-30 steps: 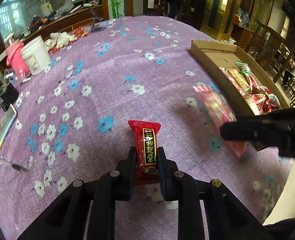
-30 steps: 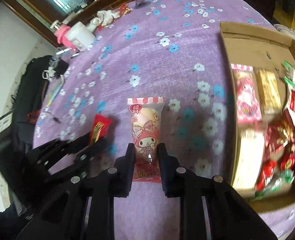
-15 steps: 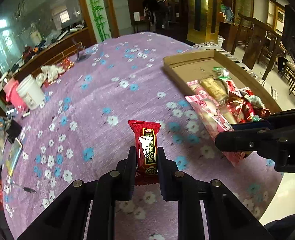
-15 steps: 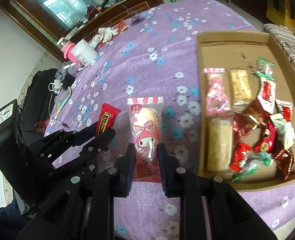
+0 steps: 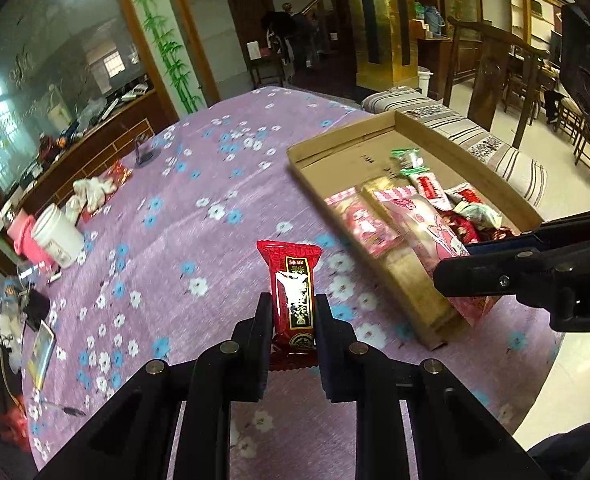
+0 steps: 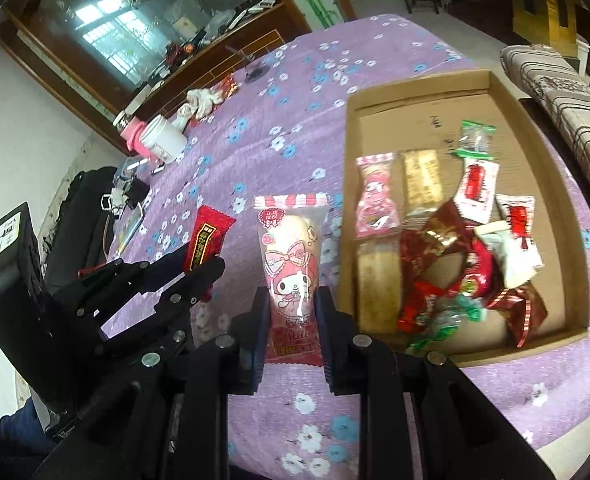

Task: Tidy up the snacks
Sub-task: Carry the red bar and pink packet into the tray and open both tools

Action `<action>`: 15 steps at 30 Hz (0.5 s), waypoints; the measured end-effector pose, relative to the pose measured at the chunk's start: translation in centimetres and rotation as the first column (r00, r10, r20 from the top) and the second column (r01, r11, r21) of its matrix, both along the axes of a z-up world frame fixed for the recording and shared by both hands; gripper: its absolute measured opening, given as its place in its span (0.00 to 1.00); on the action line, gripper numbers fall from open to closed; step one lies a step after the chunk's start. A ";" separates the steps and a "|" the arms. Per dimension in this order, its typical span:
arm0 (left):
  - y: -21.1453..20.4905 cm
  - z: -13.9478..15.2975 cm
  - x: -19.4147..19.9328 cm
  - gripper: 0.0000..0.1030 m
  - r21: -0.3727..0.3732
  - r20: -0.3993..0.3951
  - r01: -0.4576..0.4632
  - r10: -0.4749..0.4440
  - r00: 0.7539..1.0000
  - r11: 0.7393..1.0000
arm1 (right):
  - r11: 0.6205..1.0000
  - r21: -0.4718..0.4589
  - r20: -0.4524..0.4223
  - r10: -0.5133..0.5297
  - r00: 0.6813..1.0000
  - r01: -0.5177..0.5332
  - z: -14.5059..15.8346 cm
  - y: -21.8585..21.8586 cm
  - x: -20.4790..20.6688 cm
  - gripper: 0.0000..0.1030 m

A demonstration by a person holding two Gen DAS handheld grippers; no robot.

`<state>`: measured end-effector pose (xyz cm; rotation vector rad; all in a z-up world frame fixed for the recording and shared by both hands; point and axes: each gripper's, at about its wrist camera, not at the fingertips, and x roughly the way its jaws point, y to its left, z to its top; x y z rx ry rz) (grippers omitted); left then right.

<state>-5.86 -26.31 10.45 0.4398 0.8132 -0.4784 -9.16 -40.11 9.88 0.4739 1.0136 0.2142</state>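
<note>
- The left claw [image 5: 293, 316] is clenched on a red snack packet [image 5: 291, 280], its two fingers pinching the lower part of the wrapper so that the packet stands upright above the purple flowered cloth of the bench [image 5: 199, 216].
- The right claw [image 6: 293, 312] is clenched on a pink cartoon packet [image 6: 293, 264], gripped near its bottom seam, with the striped top edge pointing away from the camera.
- In the right wrist view the left claw [image 6: 199, 268] sits to the left with the red snack packet [image 6: 207, 240] sticking out of it; in the left wrist view the right claw [image 5: 451, 276] comes in from the right, its pink cartoon packet [image 5: 423, 224] hanging over the near left edge of the cardboard tray [image 5: 307, 168].
- The cardboard tray [image 6: 351, 152] lies on the right side of the bench. In it are a second pink packet [image 6: 375, 200], two tan bars, white sachets with red labels, a green-edged clear wrapper and a heap of red wrappers near its near right corner; its far part is bare.
- The red snack packet has a black panel with gold characters, too small to read. The pink cartoon packet shows a hooded rabbit figure with a bow; its lettering is not legible.
- A white tub [image 6: 163, 142] and a pink bottle stand at the far left of the bench.
</note>
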 end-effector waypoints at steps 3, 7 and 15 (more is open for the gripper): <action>-1.1 0.3 -0.2 0.19 0.007 0.011 0.017 -0.017 1.000 1.000 | 1.000 0.009 0.006 -0.018 1.000 0.018 0.1 -1.2 -0.4 0.21; -2.8 0.6 -0.5 0.19 0.018 0.021 0.043 -0.044 0.999 0.999 | 0.999 0.015 0.013 -0.035 0.999 0.035 0.3 -2.6 -0.8 0.21; -5.8 0.7 -0.6 0.19 0.027 0.026 0.081 -0.081 0.996 0.996 | 0.997 0.022 0.019 -0.068 0.997 0.068 0.5 -5.7 -1.2 0.21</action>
